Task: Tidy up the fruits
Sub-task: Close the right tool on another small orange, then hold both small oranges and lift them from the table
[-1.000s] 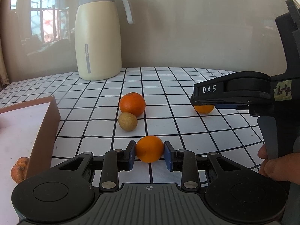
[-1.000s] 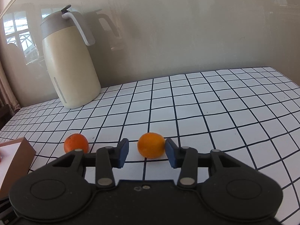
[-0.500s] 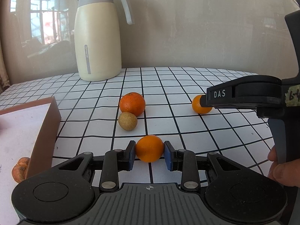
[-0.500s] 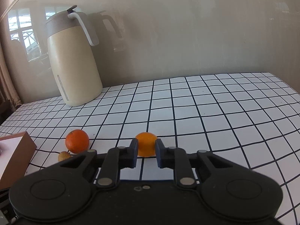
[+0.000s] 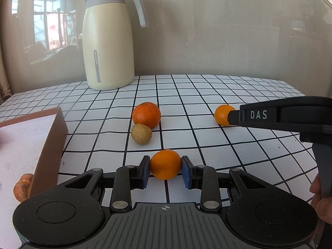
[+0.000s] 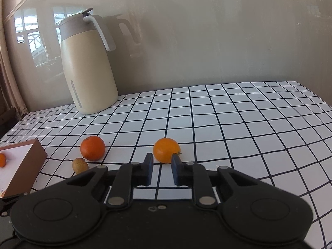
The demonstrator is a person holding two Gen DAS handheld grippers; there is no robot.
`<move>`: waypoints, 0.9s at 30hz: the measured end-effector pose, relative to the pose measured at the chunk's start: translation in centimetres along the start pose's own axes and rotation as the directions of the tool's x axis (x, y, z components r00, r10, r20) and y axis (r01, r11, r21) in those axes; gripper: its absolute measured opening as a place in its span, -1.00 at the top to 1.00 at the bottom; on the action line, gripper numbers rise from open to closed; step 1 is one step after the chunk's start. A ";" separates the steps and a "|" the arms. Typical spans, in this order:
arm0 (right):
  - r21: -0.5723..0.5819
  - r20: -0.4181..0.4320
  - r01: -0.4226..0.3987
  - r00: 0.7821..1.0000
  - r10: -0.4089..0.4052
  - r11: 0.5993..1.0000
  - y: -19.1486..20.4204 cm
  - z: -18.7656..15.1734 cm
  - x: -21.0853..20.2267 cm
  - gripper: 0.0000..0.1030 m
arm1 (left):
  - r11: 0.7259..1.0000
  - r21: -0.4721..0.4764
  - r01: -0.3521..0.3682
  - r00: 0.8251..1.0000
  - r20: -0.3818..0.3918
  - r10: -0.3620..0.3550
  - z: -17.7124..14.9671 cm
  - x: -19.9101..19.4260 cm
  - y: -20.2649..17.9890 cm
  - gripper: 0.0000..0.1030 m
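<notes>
Gridded tabletop (image 5: pixel 207 95): an orange (image 5: pixel 165 164) is clamped by the left gripper (image 5: pixel 165 172); the right gripper (image 6: pixel 162 167) is seen narrowed, empty, behind another orange (image 6: pixel 166 149).

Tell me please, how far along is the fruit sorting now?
Done: one fruit lies in the box.
In hand: the left gripper is shut on an orange. The right gripper is shut, with a second orange just ahead of its tips, apparently not gripped.
To do: that second orange, the tangerine and the small brown fruit on the table.
</notes>
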State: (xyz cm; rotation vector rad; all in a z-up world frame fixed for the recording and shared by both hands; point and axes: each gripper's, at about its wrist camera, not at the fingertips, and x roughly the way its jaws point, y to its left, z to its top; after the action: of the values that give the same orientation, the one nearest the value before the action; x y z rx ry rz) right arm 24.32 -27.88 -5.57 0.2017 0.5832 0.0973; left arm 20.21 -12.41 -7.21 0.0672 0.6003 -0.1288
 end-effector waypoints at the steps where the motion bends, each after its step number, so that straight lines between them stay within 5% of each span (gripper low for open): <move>1: 0.000 -0.001 0.000 1.000 0.000 1.000 0.0 -0.1 -0.1 0.80 | 1.000 0.001 0.000 1.000 0.000 0.000 0.0 0.0 0.0 0.37; 7: 0.037 -0.003 -0.024 1.000 0.024 0.999 -0.3 0.1 0.1 0.57 | 1.000 0.005 -0.004 1.000 0.004 0.004 -0.1 -0.1 0.0 0.37; 23: 0.035 -0.001 0.002 1.000 -0.002 0.999 -0.5 0.3 0.7 0.56 | 0.997 -0.071 -0.005 1.000 -0.017 0.003 0.7 0.6 1.5 0.39; 27: 0.040 -0.006 -0.004 1.000 0.004 0.999 -0.3 0.5 1.2 0.56 | 0.990 -0.115 -0.078 0.997 -0.002 0.078 1.5 1.5 3.4 0.39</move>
State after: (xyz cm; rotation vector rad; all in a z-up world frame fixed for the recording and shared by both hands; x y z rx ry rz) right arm 25.59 -28.10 -5.87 0.2414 0.5907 0.0899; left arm 22.79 -9.40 -6.72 -0.0212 0.6011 -0.0185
